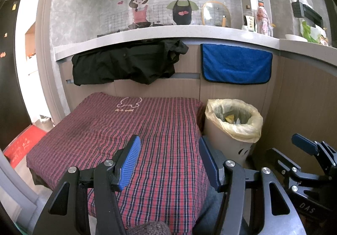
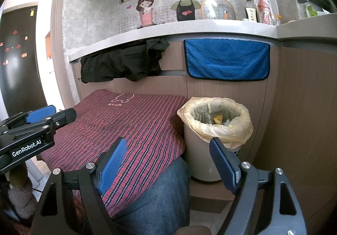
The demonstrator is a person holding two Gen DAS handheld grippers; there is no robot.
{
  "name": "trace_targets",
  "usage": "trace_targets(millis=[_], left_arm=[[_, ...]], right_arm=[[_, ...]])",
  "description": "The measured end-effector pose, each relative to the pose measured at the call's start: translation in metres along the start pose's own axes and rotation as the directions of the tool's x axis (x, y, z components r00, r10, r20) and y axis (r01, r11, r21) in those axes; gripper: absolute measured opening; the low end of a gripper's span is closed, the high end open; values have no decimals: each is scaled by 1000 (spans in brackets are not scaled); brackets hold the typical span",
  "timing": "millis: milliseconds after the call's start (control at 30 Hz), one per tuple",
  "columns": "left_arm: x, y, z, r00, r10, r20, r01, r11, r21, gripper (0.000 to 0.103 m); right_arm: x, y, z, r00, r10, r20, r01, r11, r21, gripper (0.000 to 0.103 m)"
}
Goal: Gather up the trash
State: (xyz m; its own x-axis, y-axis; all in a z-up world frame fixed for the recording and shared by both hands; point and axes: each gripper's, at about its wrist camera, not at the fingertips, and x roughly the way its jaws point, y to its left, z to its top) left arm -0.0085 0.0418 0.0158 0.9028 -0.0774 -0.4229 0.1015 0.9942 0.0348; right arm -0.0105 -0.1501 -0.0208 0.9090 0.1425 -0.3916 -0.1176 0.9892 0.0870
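- Left tool (image 1: 169,163) wide open, empty; right tool (image 2: 167,164) likewise, above the plaid cloth (image 1: 130,129).
- Trash bin (image 2: 214,129), bag-lined (image 2: 242,129), just ahead-right of the right tool; scraps (image 2: 218,119) inside.
- No loose trash visible: risk of pinching cloth instead.
- Snagging the liner could pull it off or tip the bin.

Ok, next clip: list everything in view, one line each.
cloth: one, red plaid, covering the low table
bin: one, grey, yellowish liner, trash inside, right of the cloth
towel: one, blue, hanging from the counter edge
garment: one, black, hanging left of the towel
counter: one, pale, above the cabinets
bottles: at least two, right end of the counter
lid: one, glass, leaning on the wall
left gripper: black, blue pads, open, empty
right gripper: black, blue pads, open, empty
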Motion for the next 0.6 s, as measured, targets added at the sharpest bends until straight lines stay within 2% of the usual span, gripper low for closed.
trace_targets(millis=[600], left_arm=[[4,-15,2,1000,-4,-11,3,1000,-10,58]], right_arm=[[-6,-2,-2,1000,-26,8,26,999,21,79]])
